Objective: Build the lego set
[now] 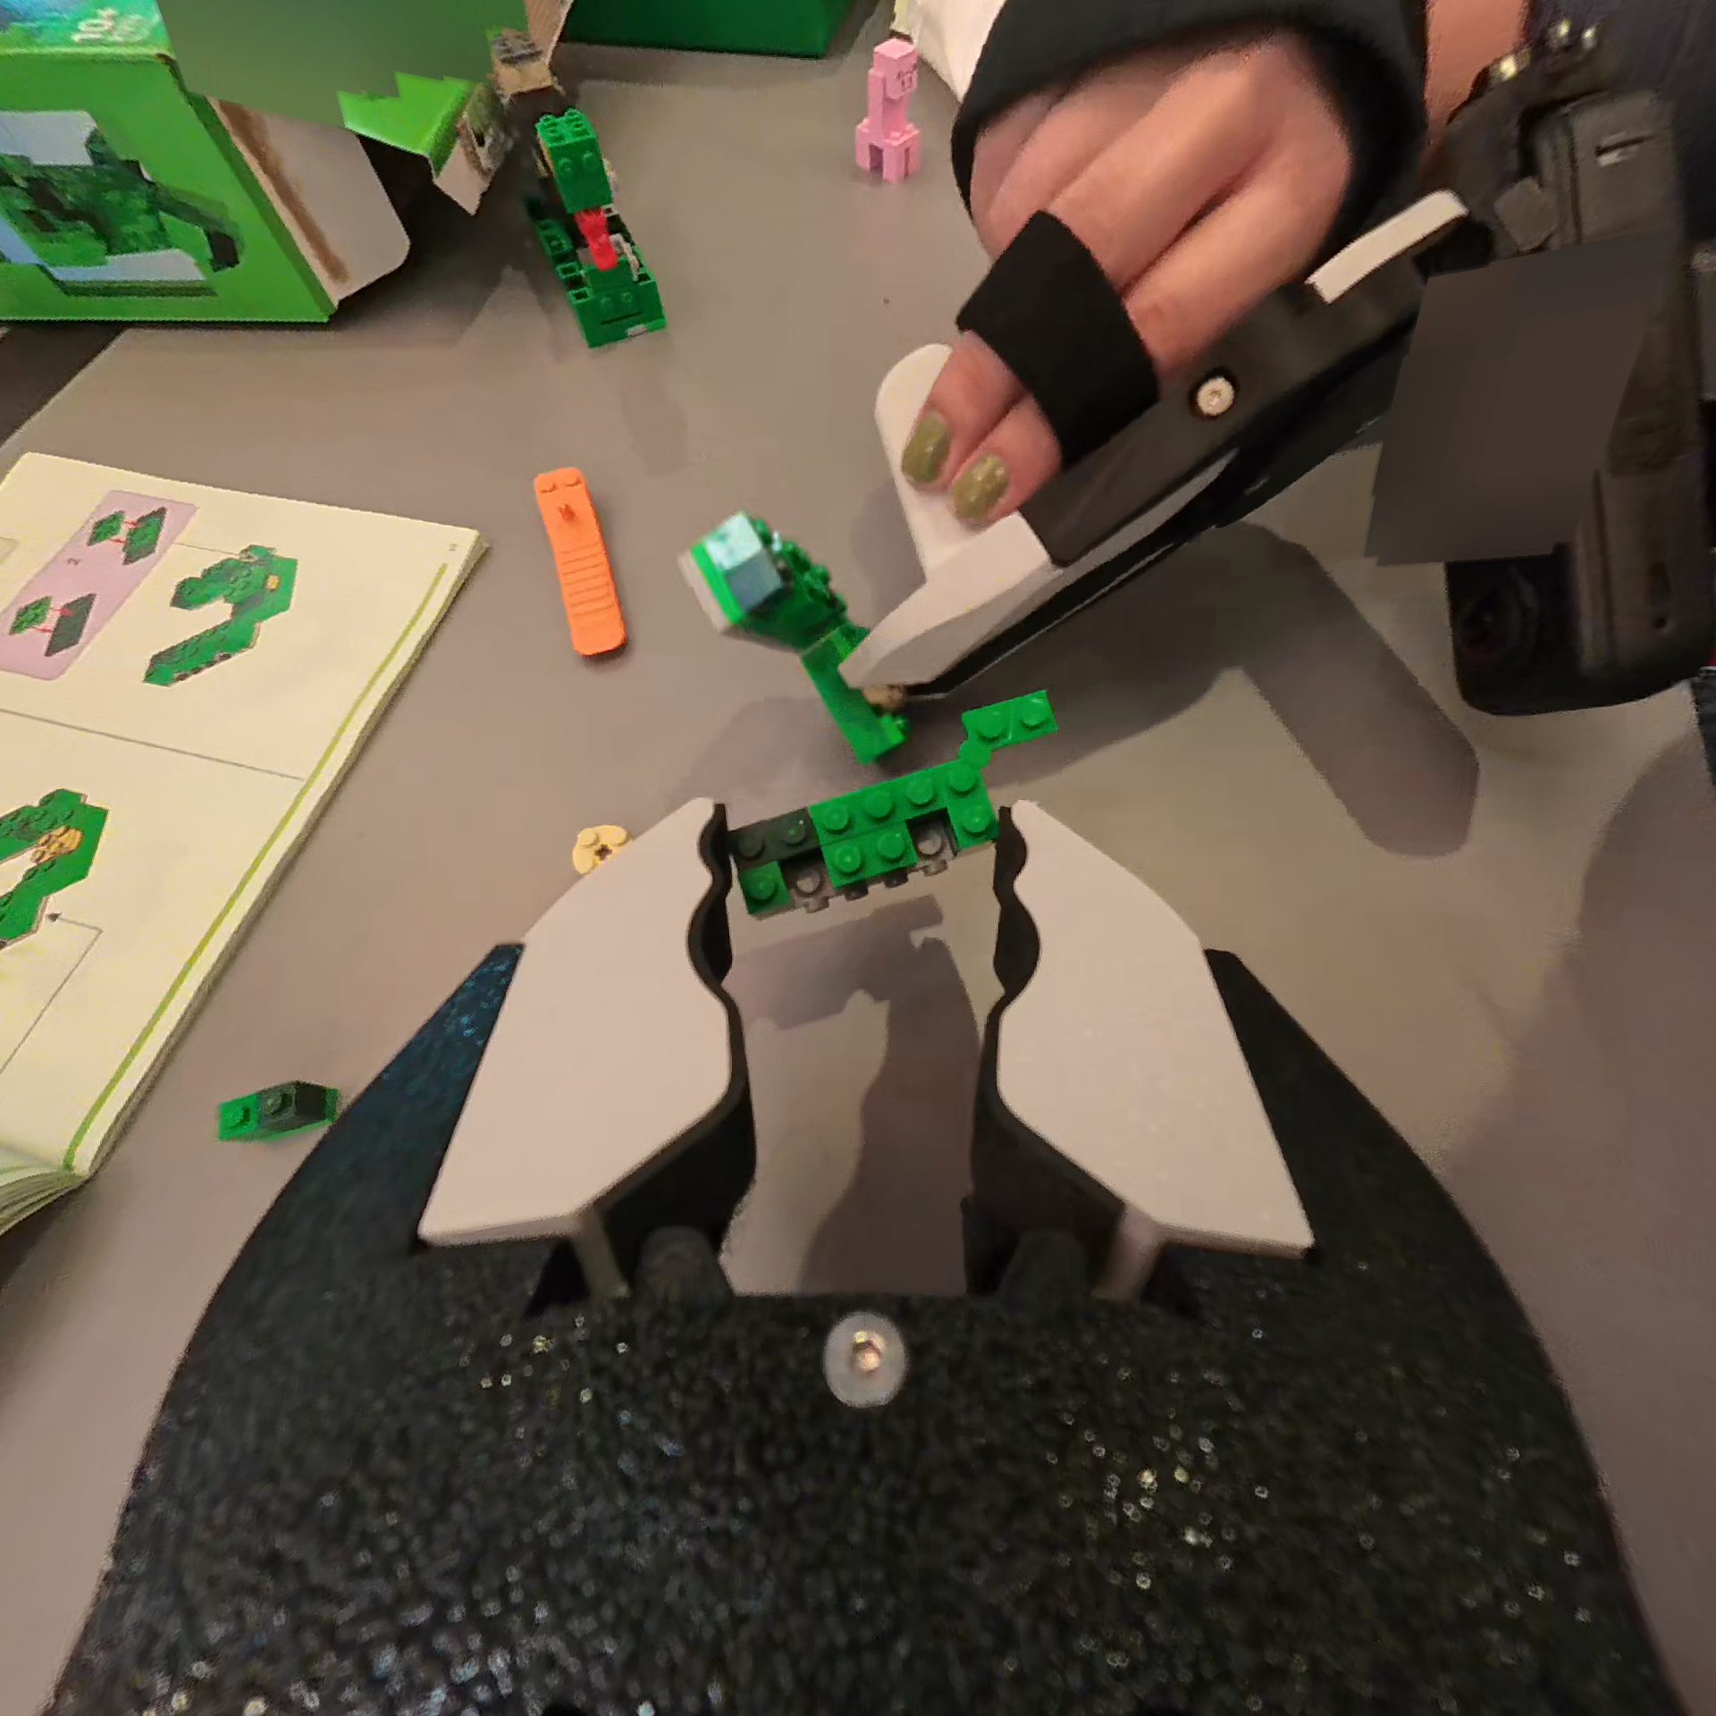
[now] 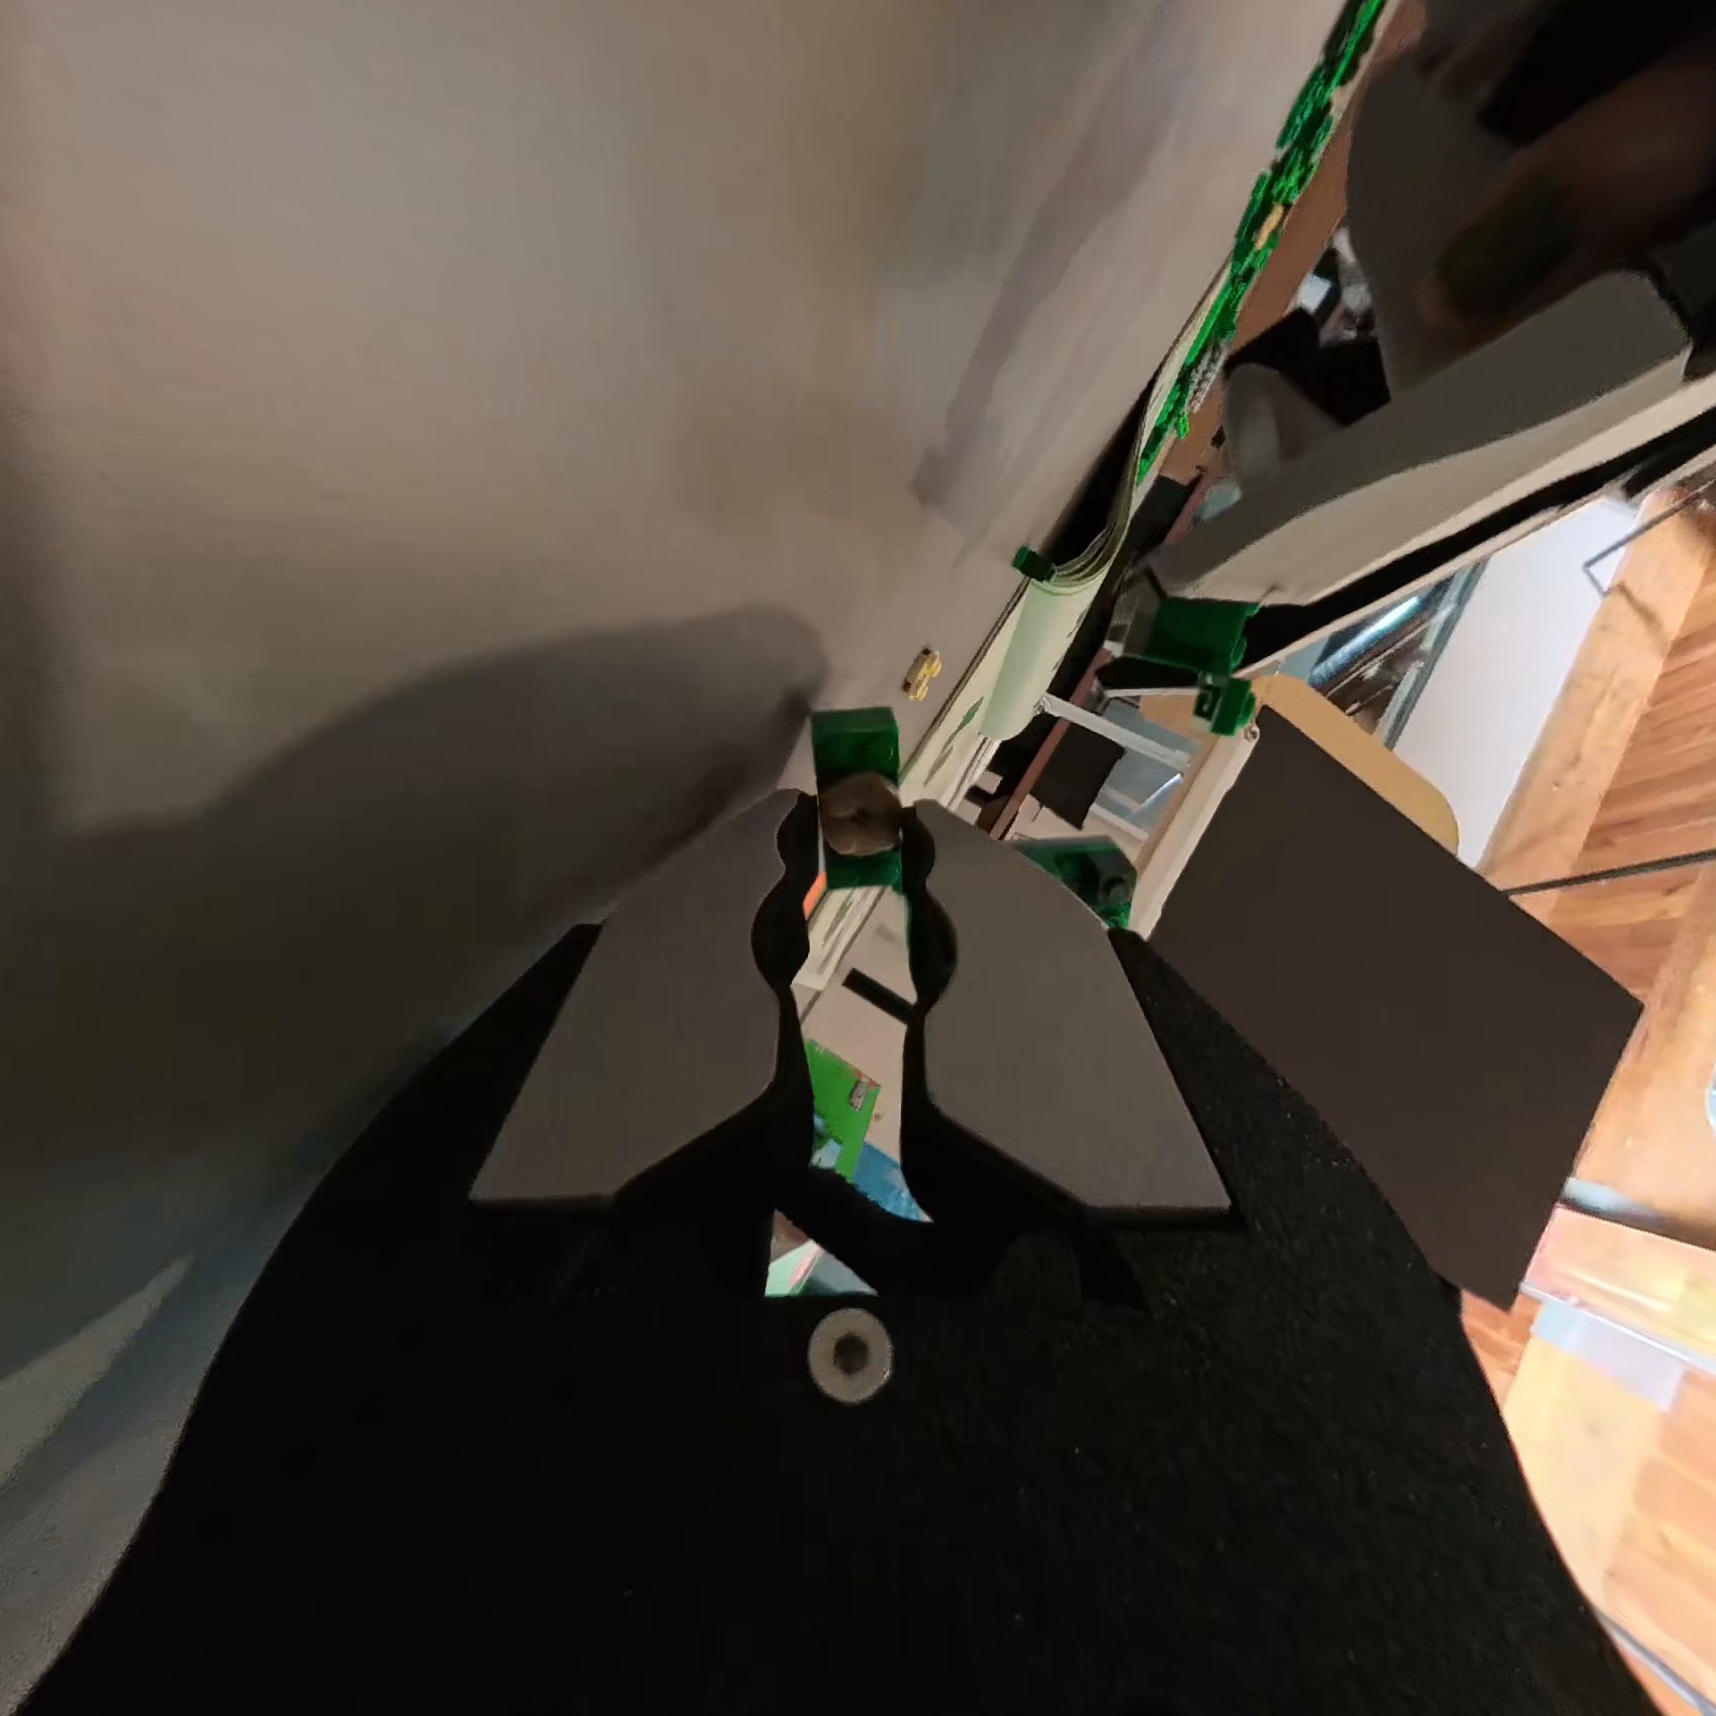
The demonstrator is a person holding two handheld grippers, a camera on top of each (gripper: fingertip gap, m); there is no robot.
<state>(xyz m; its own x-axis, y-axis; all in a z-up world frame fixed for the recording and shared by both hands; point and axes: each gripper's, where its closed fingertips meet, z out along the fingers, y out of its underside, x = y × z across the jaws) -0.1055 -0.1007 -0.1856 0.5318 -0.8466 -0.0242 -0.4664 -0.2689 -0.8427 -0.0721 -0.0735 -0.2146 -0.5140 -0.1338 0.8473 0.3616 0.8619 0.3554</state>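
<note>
Left wrist view: a green box (image 1: 139, 186) with printed art stood at the bench's (image 1: 1207, 929) far left corner; its writing sat under a blurred patch and could not be read. An open booklet (image 1: 186, 743) with build pictures lay along the left edge. The left gripper (image 1: 859, 840) had its fingers clamped on a flat green build (image 1: 873, 836), studs up, with one dark green end, grey bits beneath and a small green plate angling off its far right. Just beyond it, the right gripper (image 1: 882, 682), held by a hand (image 1: 1142, 232) in a black strap, pinched a small tan piece (image 1: 884, 695) against a green stalk model (image 1: 799, 613) with a pale blue block on top. An orange separator (image 1: 580, 562), a tan round piece (image 1: 599, 847), a loose green brick (image 1: 277, 1107), a green figure (image 1: 594, 232) and a pink figure (image 1: 891, 111) lay on the grey bench.

Right wrist view: the picture was tilted, the bench (image 2: 371, 371) filling the left. The right gripper (image 2: 859, 826) had its fingers closed on the tan piece (image 2: 859, 825), touching a green brick (image 2: 854, 752) behind. Wooden flooring (image 2: 1653, 743) showed on the right.
</note>
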